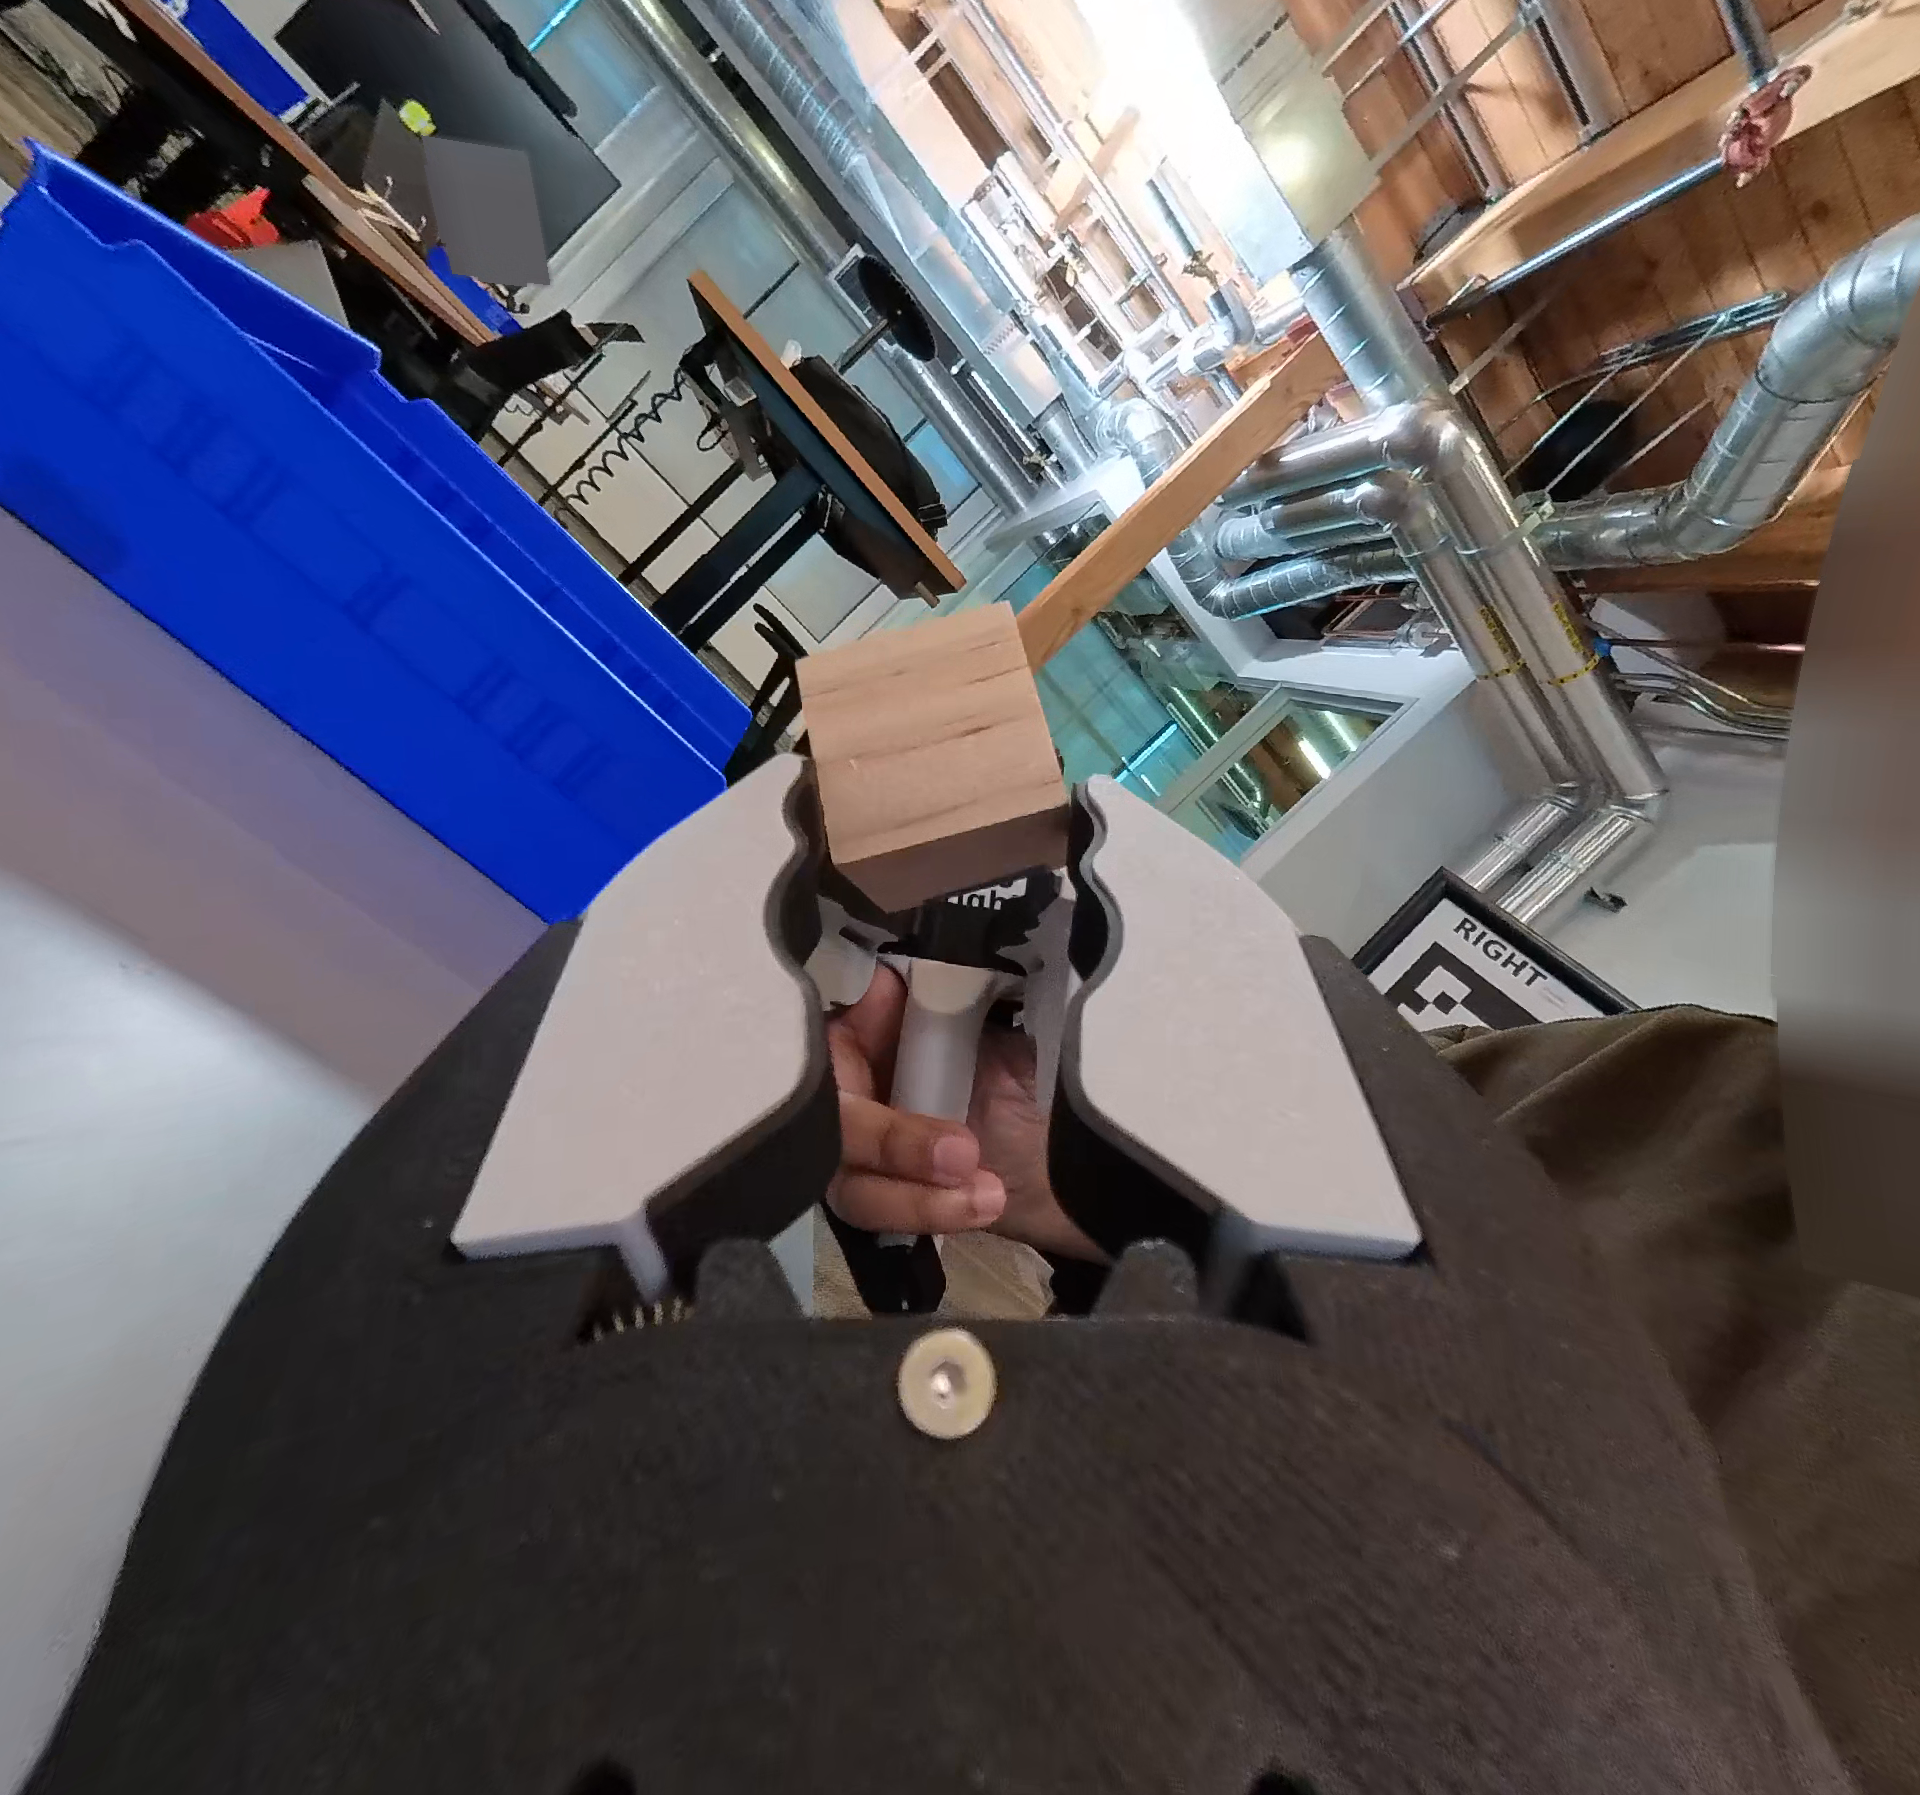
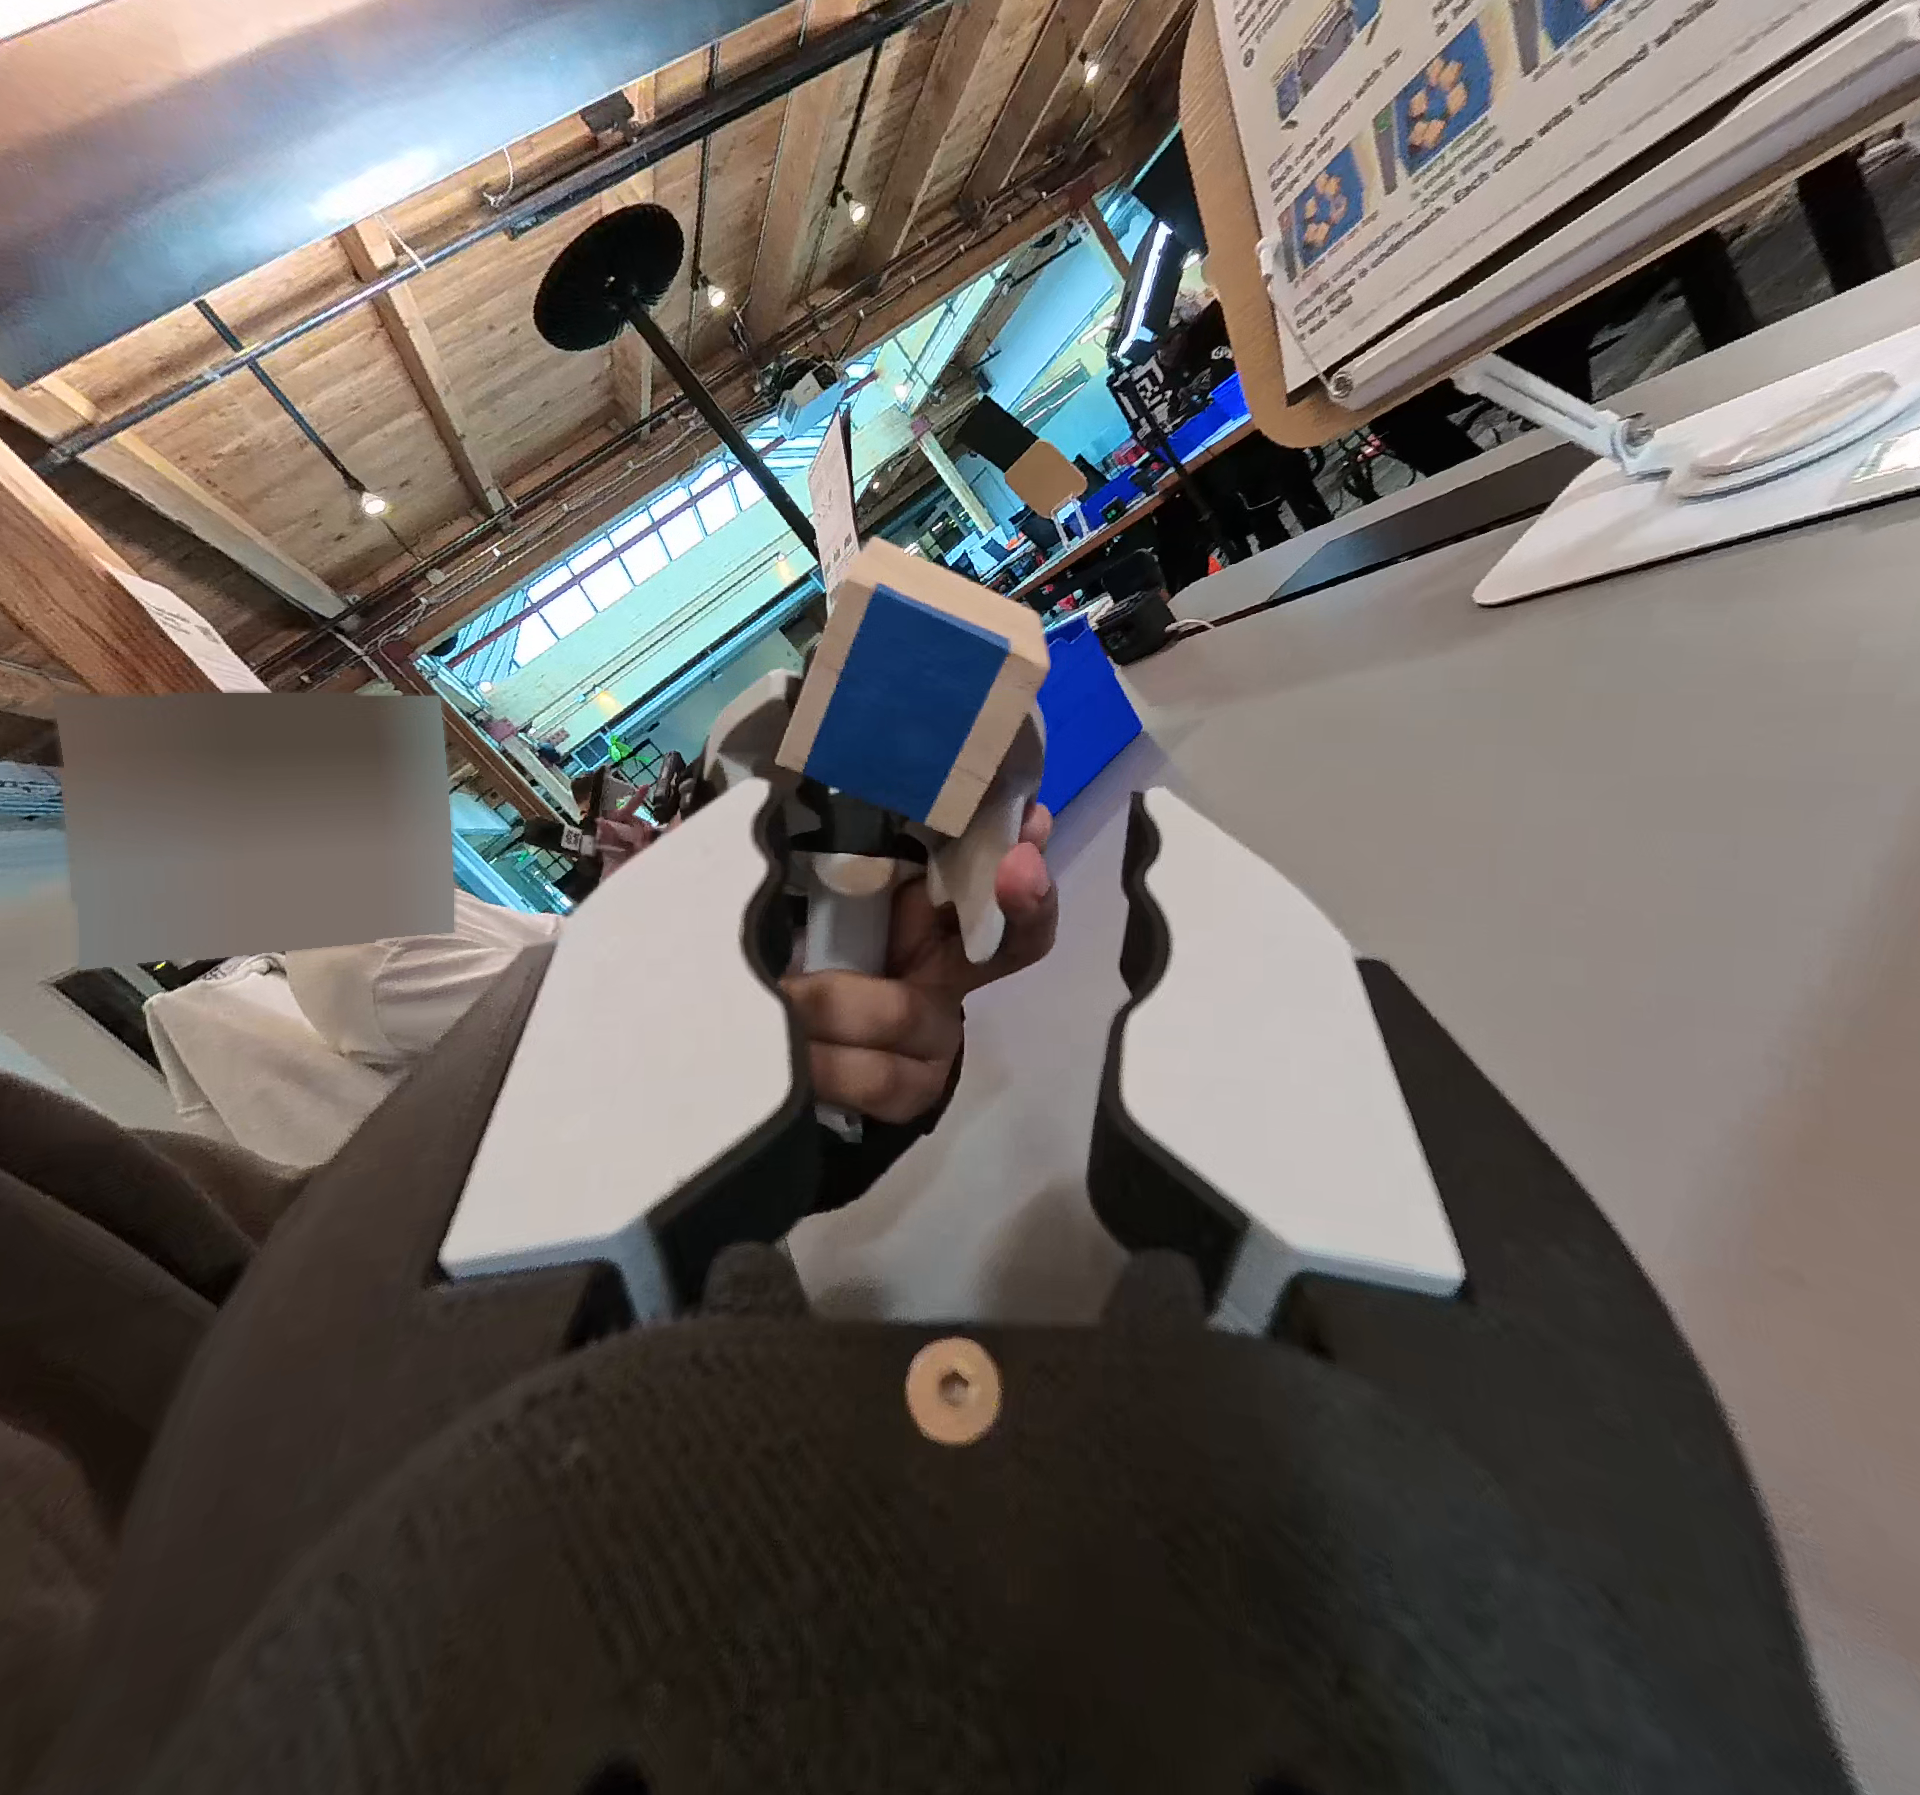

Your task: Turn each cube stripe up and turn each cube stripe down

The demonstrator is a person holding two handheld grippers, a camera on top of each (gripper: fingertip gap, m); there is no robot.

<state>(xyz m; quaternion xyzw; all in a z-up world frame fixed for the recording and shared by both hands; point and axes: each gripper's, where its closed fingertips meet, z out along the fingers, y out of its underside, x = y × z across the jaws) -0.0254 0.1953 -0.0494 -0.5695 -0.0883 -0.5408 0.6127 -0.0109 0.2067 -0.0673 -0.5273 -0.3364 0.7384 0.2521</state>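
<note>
My left gripper [image 1: 940,810] is shut on a wooden cube [image 1: 925,737], pinched between its fingertips and held up in the air. In the left wrist view only plain wood faces show. In the right wrist view the same cube [image 2: 904,696] turns a wide blue stripe towards the camera. The left gripper's fingers [image 2: 743,722] flank it there, and a hand [image 2: 894,1028] holds that gripper's handle. My right gripper [image 2: 948,805] is open and empty, a short way from the cube and pointing at it.
A blue bin [image 1: 312,519] stands on the white table [image 1: 156,1018] to the left. In the right wrist view the table [image 2: 1507,862] carries an instruction sheet [image 2: 1507,83] on a white stand [image 2: 1714,478], with a blue bin [image 2: 1086,717] behind the cube. A dark sleeve [image 1: 1610,1174] is at right.
</note>
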